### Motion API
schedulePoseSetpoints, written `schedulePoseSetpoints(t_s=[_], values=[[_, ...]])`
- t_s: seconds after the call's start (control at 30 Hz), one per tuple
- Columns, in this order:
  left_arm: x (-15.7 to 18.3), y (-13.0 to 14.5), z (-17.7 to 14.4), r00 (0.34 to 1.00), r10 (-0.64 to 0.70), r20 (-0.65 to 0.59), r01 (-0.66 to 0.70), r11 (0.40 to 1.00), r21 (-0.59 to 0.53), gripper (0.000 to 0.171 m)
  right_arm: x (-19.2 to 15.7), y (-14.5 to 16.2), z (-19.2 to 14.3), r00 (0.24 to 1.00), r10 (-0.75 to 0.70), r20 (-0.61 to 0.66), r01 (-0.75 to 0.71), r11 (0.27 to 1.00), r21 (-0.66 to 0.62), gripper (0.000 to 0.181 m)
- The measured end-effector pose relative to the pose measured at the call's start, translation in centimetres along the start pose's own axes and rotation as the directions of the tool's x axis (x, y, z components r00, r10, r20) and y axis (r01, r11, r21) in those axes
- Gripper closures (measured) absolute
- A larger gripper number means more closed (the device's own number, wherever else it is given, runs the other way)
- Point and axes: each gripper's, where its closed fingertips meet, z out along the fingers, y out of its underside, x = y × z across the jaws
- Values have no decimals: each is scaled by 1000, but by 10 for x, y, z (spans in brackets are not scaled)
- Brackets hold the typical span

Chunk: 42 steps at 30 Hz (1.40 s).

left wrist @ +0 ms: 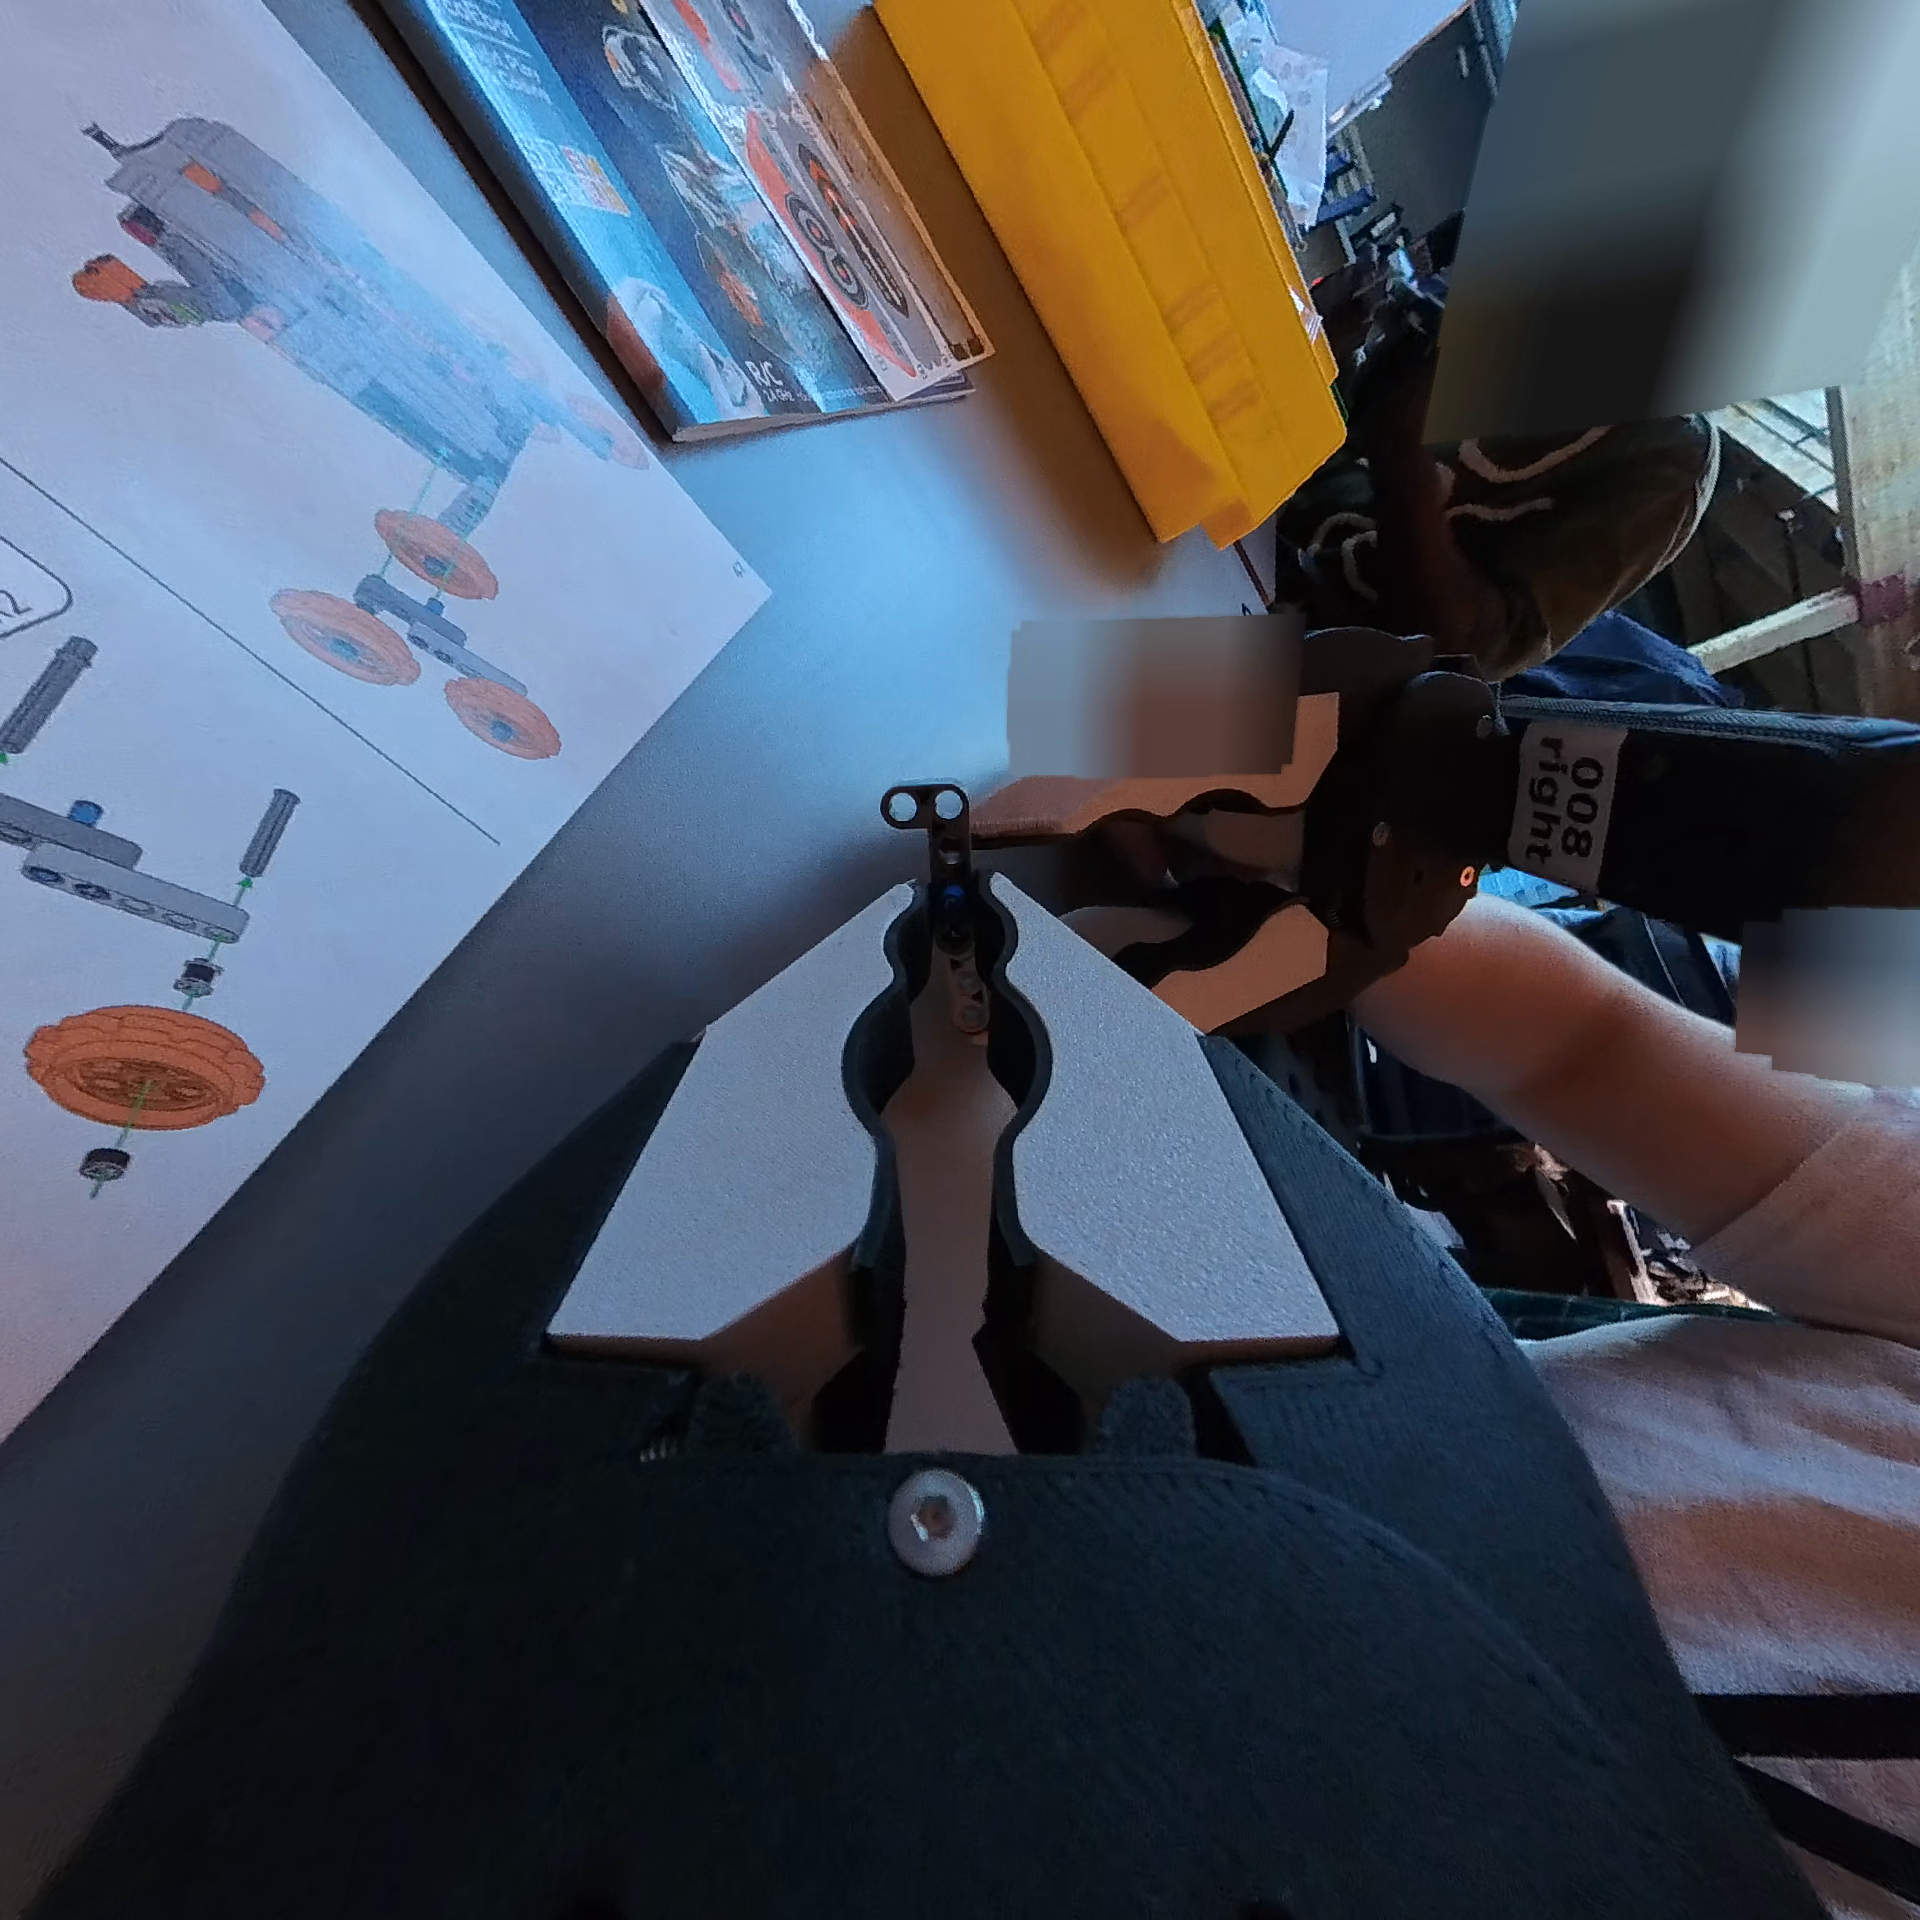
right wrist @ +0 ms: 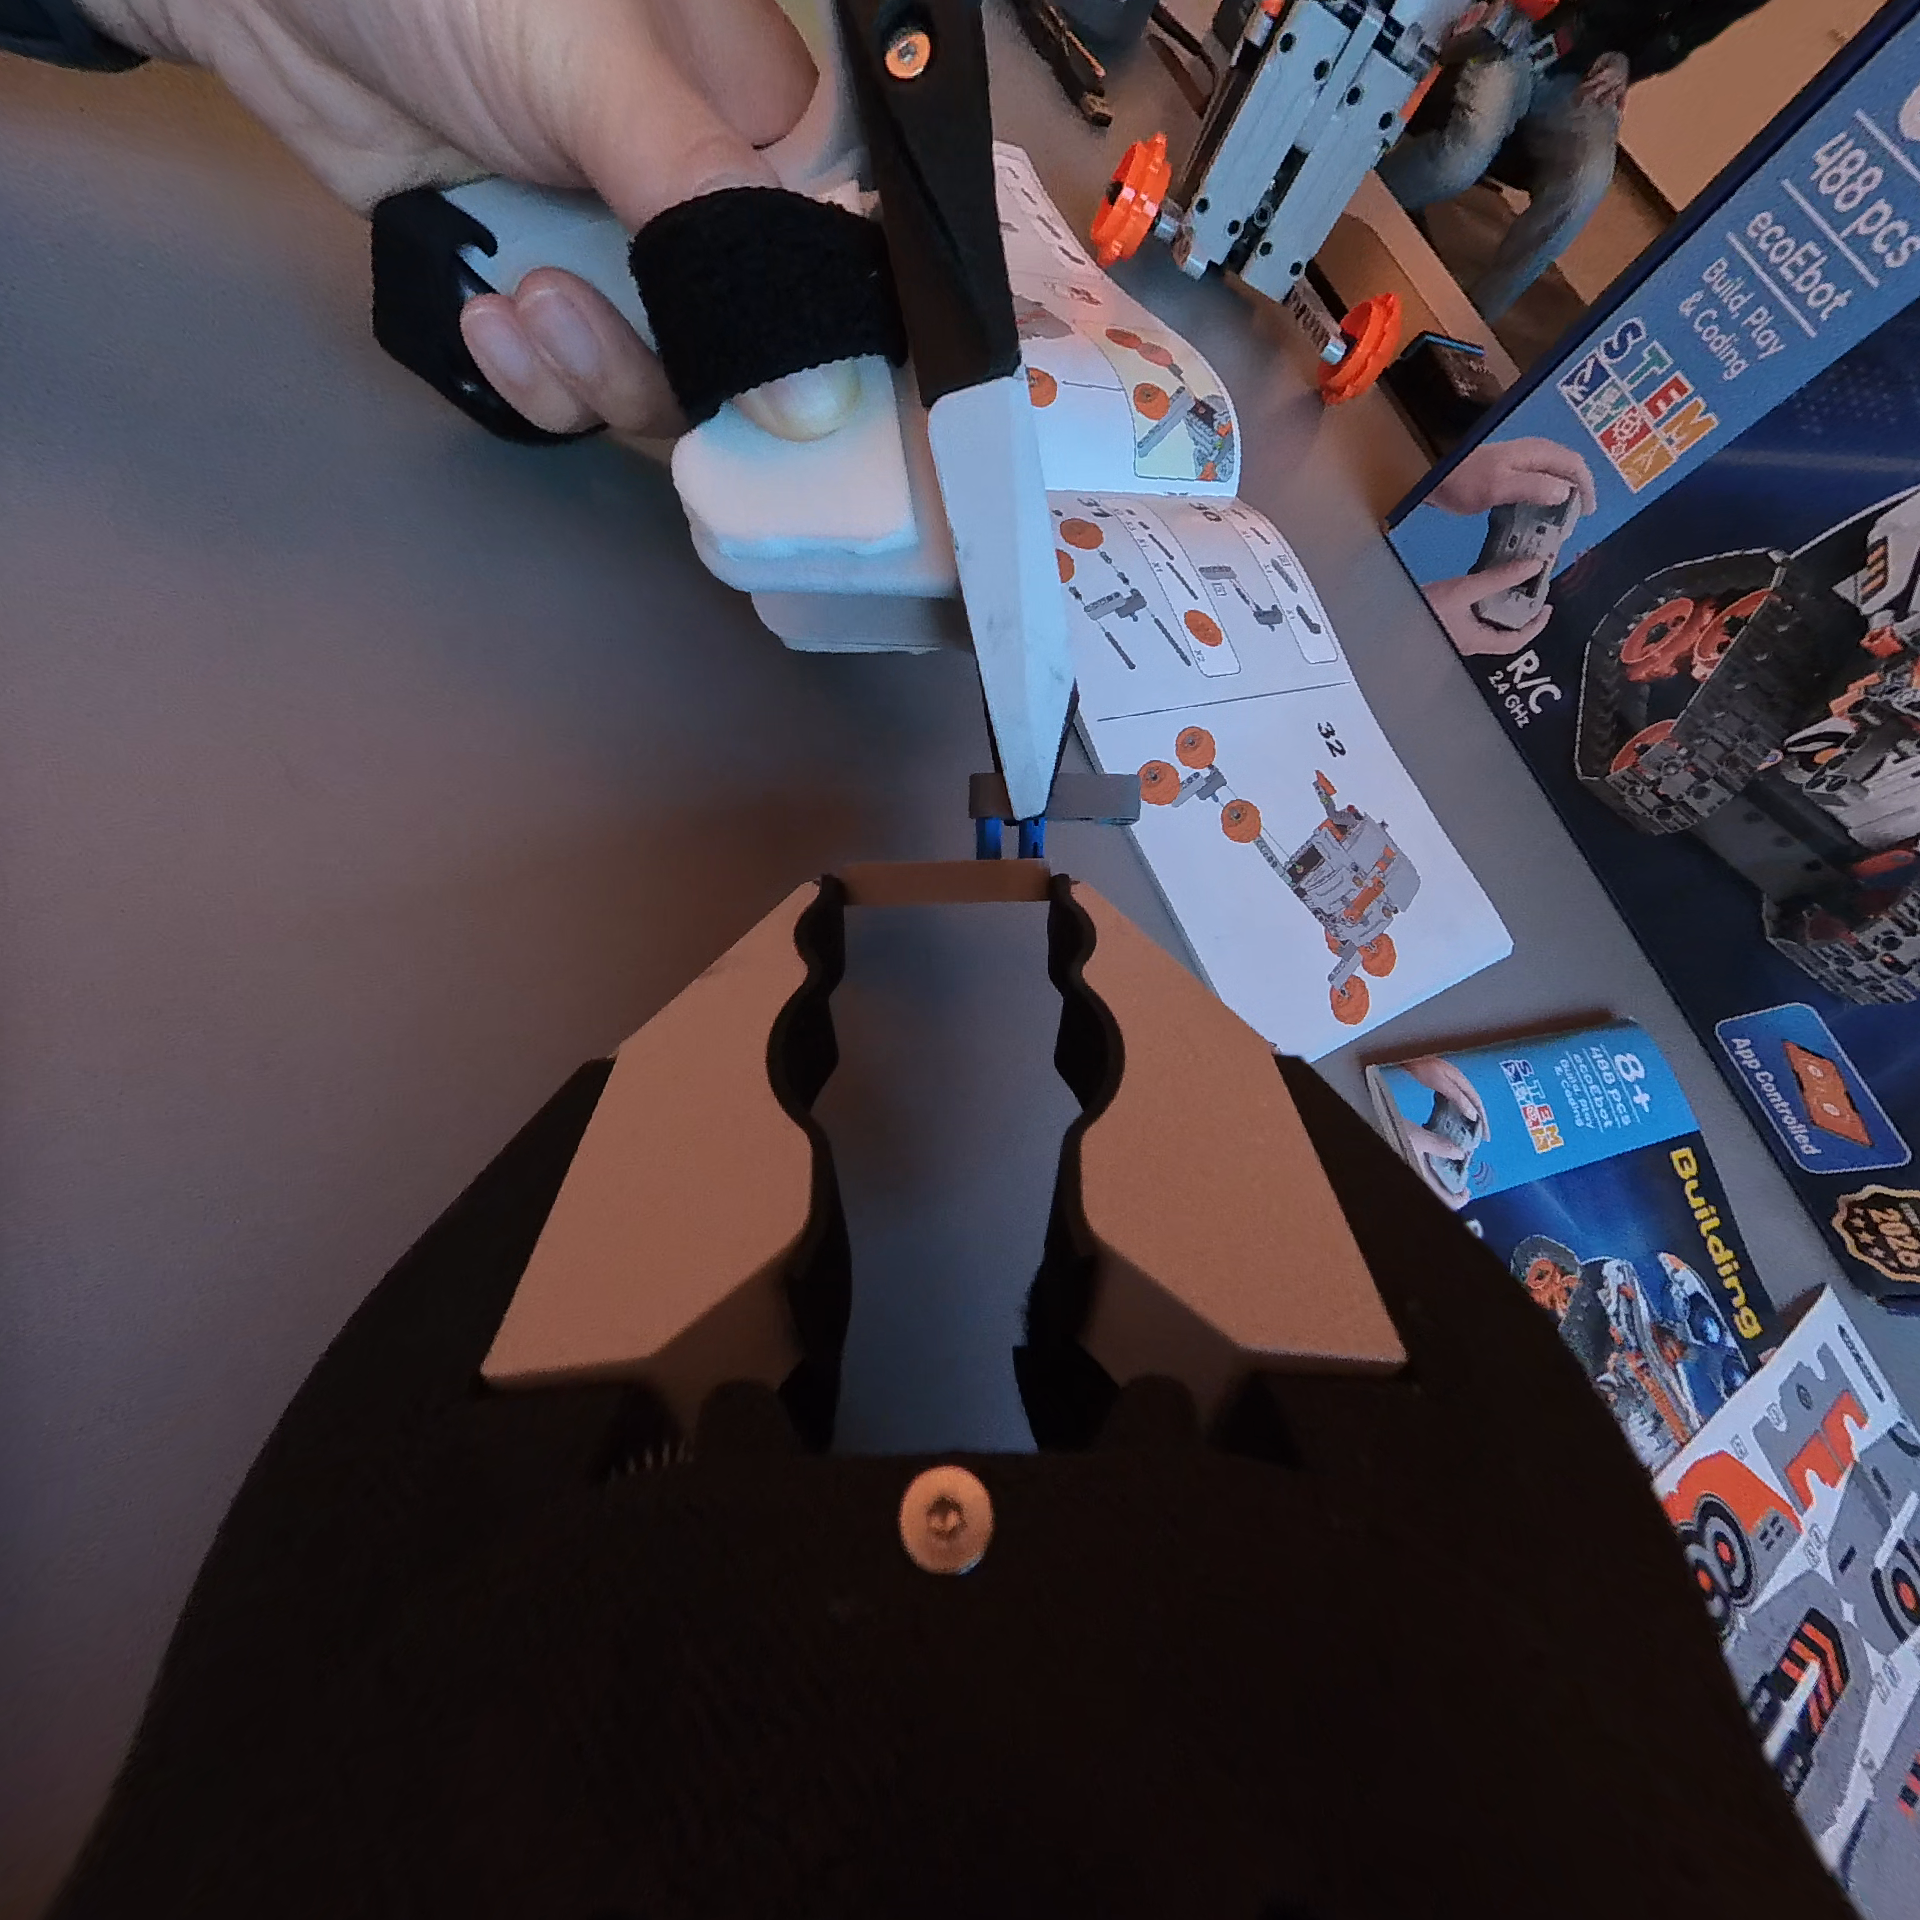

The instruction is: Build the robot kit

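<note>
Left gripper: the left gripper (left wrist: 948, 894) has its fingers squeezed on a thin dark beam with holes (left wrist: 940, 831); the beam sticks out past the tips; the lower part of it is hidden between the fingers.
Right gripper: the right gripper (right wrist: 943, 883) pinches a flat tan piece (right wrist: 943, 881) at its tips, fingers partly apart; two blue pins (right wrist: 1004, 837) join that piece to a grey beam (right wrist: 1091, 798).
Hard to see: in the right view the other gripper's white finger (right wrist: 1013, 603) covers the middle of the grey beam; how the pins fit is too small to tell.
Only left view: a yellow bin (left wrist: 1132, 260) on the grey table (left wrist: 852, 540); some patches are blurred.
Only right view: a half-built model with orange wheels (right wrist: 1288, 197); a blue box (right wrist: 1704, 582), cut off at the edge.
Both views: an open booklet (left wrist: 312, 520) with building pictures.
</note>
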Motion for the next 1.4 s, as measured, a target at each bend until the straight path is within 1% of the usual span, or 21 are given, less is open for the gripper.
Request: schedulePoseSetpoints(t_s=[0.2, 0.43, 0.7, 0.93, 1.07, 1.27, 1.4], values=[[-1, 1, 1, 999, 21, 25, -21, 1000, -6, 167, -2, 1, 1, 1000, 13, 13, -12, 1000, -11, 142], [-1, 6, 1, 999, 26, 25, -25, 999, -45, 167, -7, 2, 1, 999, -35, 23, 35, 999, -20, 142], [-2, 9, 0, 1000, 1, 5, -1, 999, -50, 167, -10, 2, 1, 997, -72, 22, 72, 997, -17, 142], [-1, 13, -2, 999, 30, 21, -28, 996, -86, 167, -14, 0, 1, 995, -94, 35, 95, 995, -7, 142], [1, 16, -5, 1000, 22, 6, -21, 994, -110, 167, -18, -2, 1, 993, -112, 44, 112, 994, 2, 142], [0, 18, -6, 1000, 18, 3, -17, 992, -128, 167, -19, -3, 2, 994, -91, 57, 91, 996, -3, 142], [1, 19, -7, 1000, 15, -5, -15, 991, -135, 167, -21, -4, 2, 989, -138, 50, 138, 990, 2, 142]])
